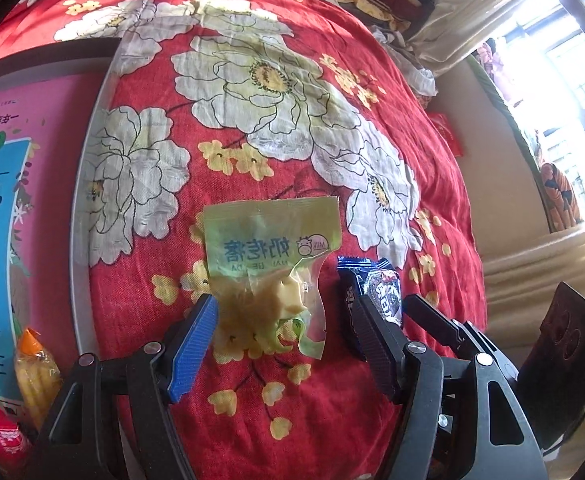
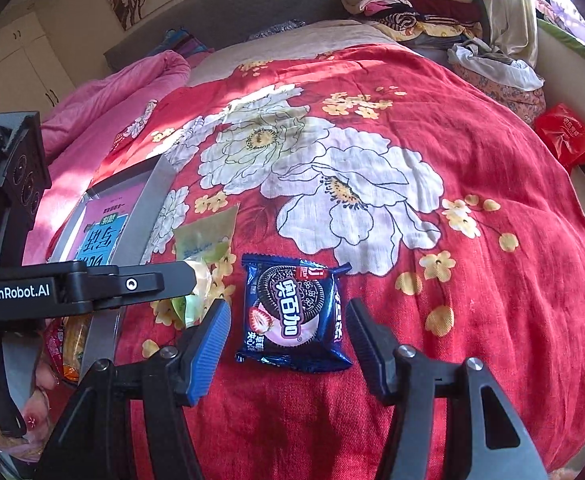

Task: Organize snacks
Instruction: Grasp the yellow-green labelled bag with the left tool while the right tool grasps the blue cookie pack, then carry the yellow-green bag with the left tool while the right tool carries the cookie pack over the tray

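Observation:
A pale green milk-snack packet point(image 1: 270, 264) lies on the red floral bedspread, its lower end between the open fingers of my left gripper point(image 1: 284, 320). A dark blue Oreo packet point(image 2: 294, 314) lies flat just to its right, between the open fingers of my right gripper point(image 2: 286, 332). The Oreo packet also shows in the left wrist view point(image 1: 372, 284), partly behind my left gripper's right finger. The green packet shows in the right wrist view point(image 2: 202, 248), partly hidden by the left gripper's arm. Both grippers hold nothing.
A grey-rimmed tray point(image 1: 82, 184) with a pink and blue printed bottom sits at the left; it also shows in the right wrist view point(image 2: 148, 208). In it lie an orange-yellow snack point(image 1: 36, 372) and a red packet point(image 1: 0, 436). Folded clothes point(image 2: 404, 4) and a red bag point(image 2: 566, 134) lie at the far right.

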### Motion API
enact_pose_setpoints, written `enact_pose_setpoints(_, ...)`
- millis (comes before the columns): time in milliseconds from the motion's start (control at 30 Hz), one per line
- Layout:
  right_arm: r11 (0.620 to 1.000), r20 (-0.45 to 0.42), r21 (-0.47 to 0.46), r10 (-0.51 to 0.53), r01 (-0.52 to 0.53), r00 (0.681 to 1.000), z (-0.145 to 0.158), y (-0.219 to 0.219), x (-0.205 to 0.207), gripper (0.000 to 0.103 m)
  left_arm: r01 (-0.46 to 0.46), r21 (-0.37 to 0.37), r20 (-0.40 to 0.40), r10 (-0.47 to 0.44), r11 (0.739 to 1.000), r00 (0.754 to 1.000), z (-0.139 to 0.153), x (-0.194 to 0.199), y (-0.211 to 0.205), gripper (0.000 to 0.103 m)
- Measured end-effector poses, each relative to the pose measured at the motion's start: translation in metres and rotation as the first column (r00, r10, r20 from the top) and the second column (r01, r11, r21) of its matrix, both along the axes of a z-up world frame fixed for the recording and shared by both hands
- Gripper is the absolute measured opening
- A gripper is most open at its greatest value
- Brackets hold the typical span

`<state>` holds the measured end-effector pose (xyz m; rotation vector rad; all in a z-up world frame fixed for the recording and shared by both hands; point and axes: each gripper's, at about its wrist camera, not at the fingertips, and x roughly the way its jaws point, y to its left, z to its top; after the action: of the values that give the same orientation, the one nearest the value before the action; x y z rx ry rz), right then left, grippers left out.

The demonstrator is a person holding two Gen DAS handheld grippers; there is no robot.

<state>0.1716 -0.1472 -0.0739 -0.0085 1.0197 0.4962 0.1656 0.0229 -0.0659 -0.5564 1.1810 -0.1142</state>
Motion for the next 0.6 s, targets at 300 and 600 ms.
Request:
enact_pose_setpoints(300,0.997,-0.029,-0.078,0.013,-0.015,0.999,-0.022,0.013,0.01,0.059,-0.011,-0.004,-0.025,0.011,1.0,1.0,-0.017,0.013,-0.004,0.07)
enact_pose_setpoints(600,0.998,-0.032,-0.063,0.025,-0.027,0.999,-0.022,0.011,0.01,0.052,0.0,0.077,-0.03,0.003,0.997,1.0,-0.019,0.014,-0.005,0.045)
